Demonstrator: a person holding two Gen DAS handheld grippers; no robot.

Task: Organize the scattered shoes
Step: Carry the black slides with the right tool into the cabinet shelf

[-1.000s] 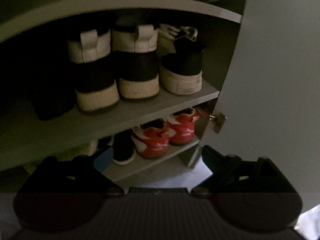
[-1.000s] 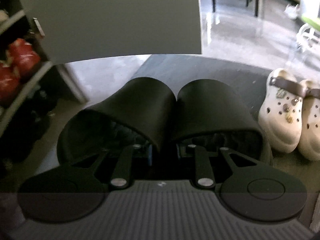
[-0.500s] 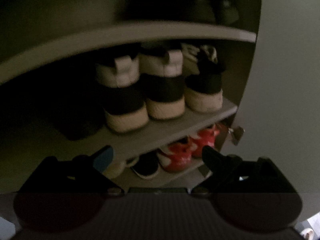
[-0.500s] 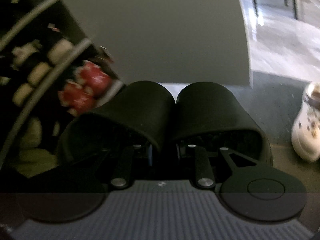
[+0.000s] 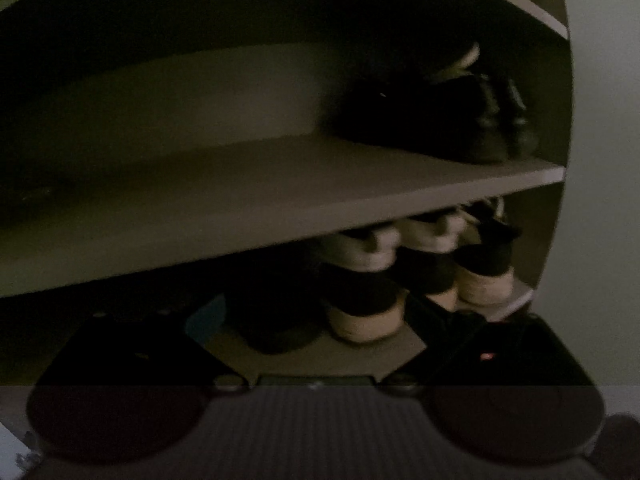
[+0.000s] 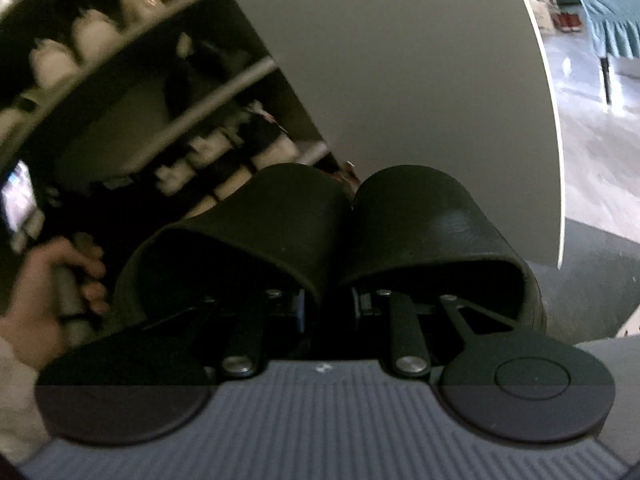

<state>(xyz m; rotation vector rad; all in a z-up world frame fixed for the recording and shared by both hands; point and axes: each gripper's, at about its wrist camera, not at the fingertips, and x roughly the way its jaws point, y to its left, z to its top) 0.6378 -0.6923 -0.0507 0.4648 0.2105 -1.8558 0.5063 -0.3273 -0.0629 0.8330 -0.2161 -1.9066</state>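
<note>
Gripping a pair of black slippers (image 6: pixel 332 224), the right gripper (image 6: pixel 328 304) has its jaws drawn nearly together on the inner edges where the two slippers meet, so both hang from it side by side with their rounded toes pointing away from the camera. They are held up in the air in front of an open shoe cabinet (image 6: pixel 168 80), whose pale grey door (image 6: pixel 400 72) stands open just behind them. To the left of the slippers, in the right wrist view, a person's hand (image 6: pixel 44 280) is wrapped around a grey handle. The left gripper (image 5: pixel 316 344) faces into the cabinet with its fingers spread wide and nothing between them; one blue-padded fingertip (image 5: pixel 206 316) shows at the lower left, the other finger is a dark shape at the lower right. Ahead of it runs a grey shelf (image 5: pixel 240 200), bare across its left and middle, with a dark pair of shoes (image 5: pixel 440 116) at its right end against the cabinet wall. On the shelf below stand black and white high-top shoes (image 5: pixel 368 280) with their heels outward, close together. Beyond the door, in the right wrist view, lies a shiny grey floor (image 6: pixel 592 160) and a teal skirted seat (image 6: pixel 612 12), well apart from the cabinet.
</note>
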